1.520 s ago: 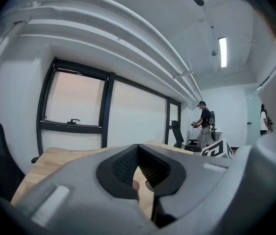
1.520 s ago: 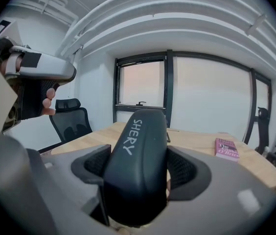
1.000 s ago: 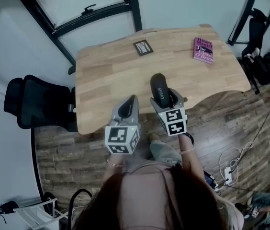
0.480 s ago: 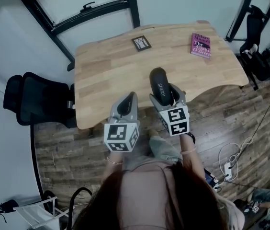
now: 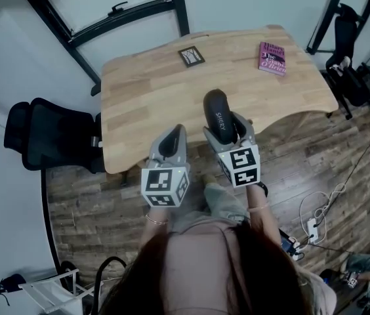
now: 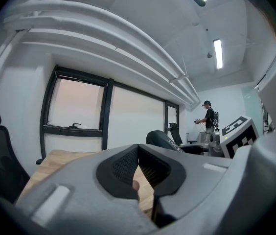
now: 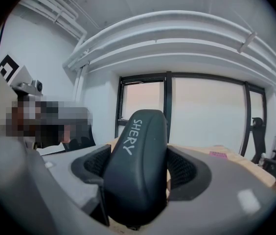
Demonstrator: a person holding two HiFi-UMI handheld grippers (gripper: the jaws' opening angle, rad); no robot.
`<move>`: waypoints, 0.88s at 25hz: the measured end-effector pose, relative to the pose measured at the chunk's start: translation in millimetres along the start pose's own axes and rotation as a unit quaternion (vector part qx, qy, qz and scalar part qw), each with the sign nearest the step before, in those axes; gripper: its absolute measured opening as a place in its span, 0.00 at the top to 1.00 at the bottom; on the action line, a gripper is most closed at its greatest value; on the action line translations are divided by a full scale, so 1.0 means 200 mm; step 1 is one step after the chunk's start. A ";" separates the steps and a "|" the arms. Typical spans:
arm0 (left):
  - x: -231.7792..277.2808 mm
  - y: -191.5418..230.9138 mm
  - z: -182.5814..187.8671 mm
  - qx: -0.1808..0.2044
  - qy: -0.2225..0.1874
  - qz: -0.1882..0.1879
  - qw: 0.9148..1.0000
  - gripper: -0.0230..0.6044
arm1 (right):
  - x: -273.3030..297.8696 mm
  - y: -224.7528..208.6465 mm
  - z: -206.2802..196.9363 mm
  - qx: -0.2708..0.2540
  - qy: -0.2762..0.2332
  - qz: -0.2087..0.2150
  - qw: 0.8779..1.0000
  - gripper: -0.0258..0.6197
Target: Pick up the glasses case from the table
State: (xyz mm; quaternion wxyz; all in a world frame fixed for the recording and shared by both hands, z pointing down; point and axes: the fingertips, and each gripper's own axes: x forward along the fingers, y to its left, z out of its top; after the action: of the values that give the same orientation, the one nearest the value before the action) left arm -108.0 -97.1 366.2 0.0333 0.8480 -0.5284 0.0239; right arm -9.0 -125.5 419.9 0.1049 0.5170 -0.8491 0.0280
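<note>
The glasses case (image 5: 216, 113) is a dark, rounded hard case with white lettering. My right gripper (image 5: 227, 128) is shut on it and holds it above the near edge of the light wooden table (image 5: 145, 90), its far end pointing away from me. In the right gripper view the case (image 7: 137, 160) stands between the two black pads (image 7: 184, 169) and fills the gap. My left gripper (image 5: 170, 143) hovers beside it on the left, shut with nothing in it; its tips (image 6: 138, 150) meet. The left gripper view shows the case (image 6: 163, 140) off to the right.
A pink book (image 5: 273, 58) lies at the table's far right and a small dark card (image 5: 191, 56) at its far middle. A black office chair (image 5: 47, 136) stands left of the table. Cables (image 5: 316, 220) lie on the wooden floor at right. A person (image 6: 208, 117) stands far off.
Almost nothing differs. The right gripper keeps its hold on the case, and both grippers have drifted a little left and toward me relative to the table.
</note>
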 end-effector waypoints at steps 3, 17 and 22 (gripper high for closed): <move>-0.02 -0.01 -0.01 -0.001 -0.001 0.001 1.000 0.95 | -0.03 0.01 0.01 -0.002 -0.006 0.000 1.000 0.41; -0.11 -0.06 -0.02 0.006 -0.005 0.006 1.000 0.95 | -0.17 0.05 0.11 -0.014 -0.038 -0.001 0.999 0.41; -0.13 -0.09 -0.02 0.007 -0.006 0.008 1.000 0.95 | -0.23 0.05 0.14 -0.019 -0.047 -0.002 0.999 0.41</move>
State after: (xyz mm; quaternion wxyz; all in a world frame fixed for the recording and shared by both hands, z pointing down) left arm -103.6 -66.6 368.5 0.0243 0.8440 -0.5353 0.0224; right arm -1.2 -85.4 384.0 0.0748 0.5174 -0.8524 -0.0123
